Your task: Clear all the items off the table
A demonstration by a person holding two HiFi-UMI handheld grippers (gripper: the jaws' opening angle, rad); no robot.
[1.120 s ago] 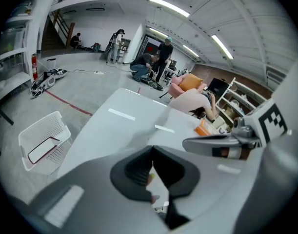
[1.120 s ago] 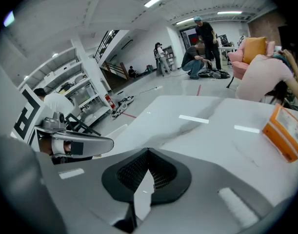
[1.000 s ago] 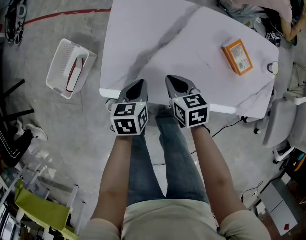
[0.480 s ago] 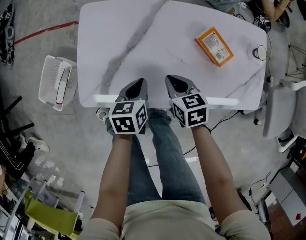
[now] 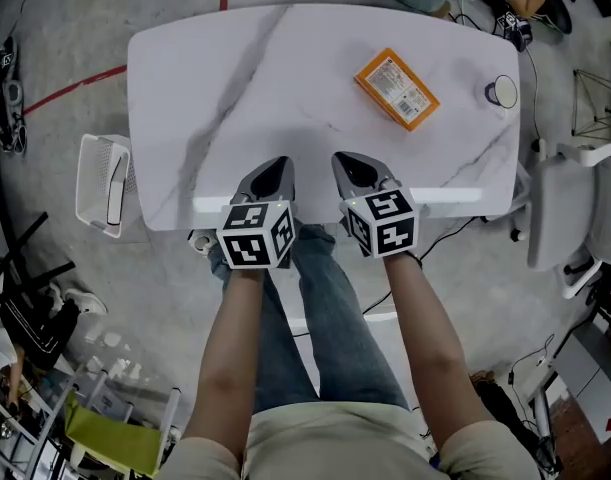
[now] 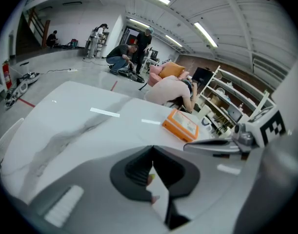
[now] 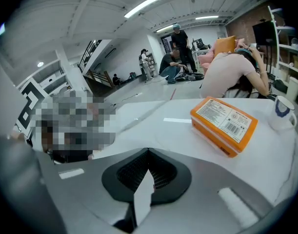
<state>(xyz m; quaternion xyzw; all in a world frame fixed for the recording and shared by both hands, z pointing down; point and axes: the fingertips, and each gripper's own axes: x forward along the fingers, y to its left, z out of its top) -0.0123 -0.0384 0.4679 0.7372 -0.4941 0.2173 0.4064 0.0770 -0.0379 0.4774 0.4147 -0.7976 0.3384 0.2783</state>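
On concrete floor (image 5: 75, 58), marble-patterned table (image 5: 285, 98)

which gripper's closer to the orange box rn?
Right. The orange box lies ahead and slightly right of the right gripper; the left gripper is beside that one, farther left of the box.

Smooth, softly glossy marble-look table (image 5: 315, 78) (grey veins). Shiny orange box (image 5: 396, 89), paper-labelled. White glazed mug (image 5: 501, 91). Perforated white plastic basket (image 5: 97, 183). Matt grey plastic on left gripper (image 5: 275, 165), right gripper (image 5: 347, 160); ribbed black pads (image 7: 131, 173).
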